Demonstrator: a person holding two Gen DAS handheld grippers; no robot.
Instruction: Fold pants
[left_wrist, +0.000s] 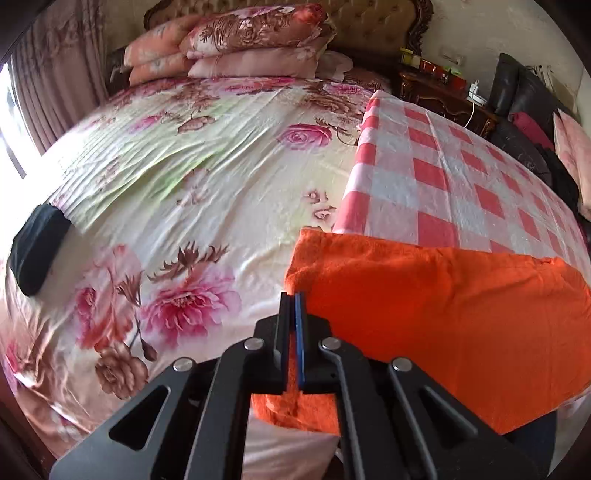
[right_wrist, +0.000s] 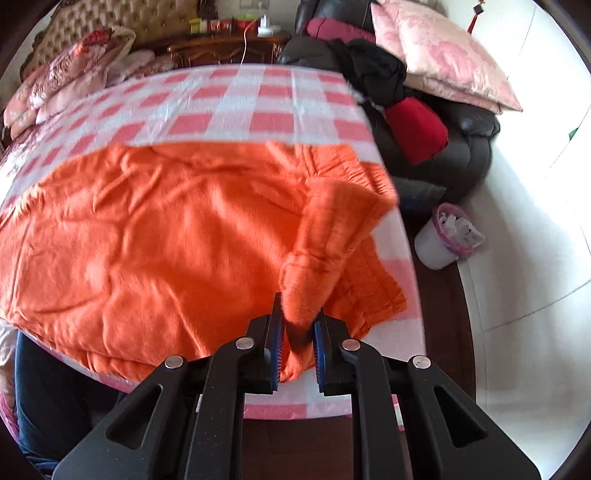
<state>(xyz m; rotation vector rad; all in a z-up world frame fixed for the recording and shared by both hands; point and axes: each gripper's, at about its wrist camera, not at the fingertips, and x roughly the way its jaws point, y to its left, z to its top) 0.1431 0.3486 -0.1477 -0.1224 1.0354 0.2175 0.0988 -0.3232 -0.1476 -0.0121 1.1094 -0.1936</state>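
Observation:
Orange fleece pants (left_wrist: 443, 314) lie spread across a table with a pink-and-white checked cloth (left_wrist: 424, 177). My left gripper (left_wrist: 294, 299) is shut on the near left edge of the pants, with orange cloth pinched between its pads. In the right wrist view the pants (right_wrist: 166, 229) cover the near half of the checked cloth (right_wrist: 240, 99). My right gripper (right_wrist: 298, 314) has its jaws partly apart with a raised fold of the pants' right end between them; the cloth touches the left pad and the right pad stands off it.
A bed with a floral sheet (left_wrist: 192, 184) and stacked pillows (left_wrist: 240, 40) lies to the left. A dark sofa (right_wrist: 454, 147) piled with clothes and a white bin (right_wrist: 443, 240) stand right of the table. A wooden nightstand (right_wrist: 229, 48) is behind.

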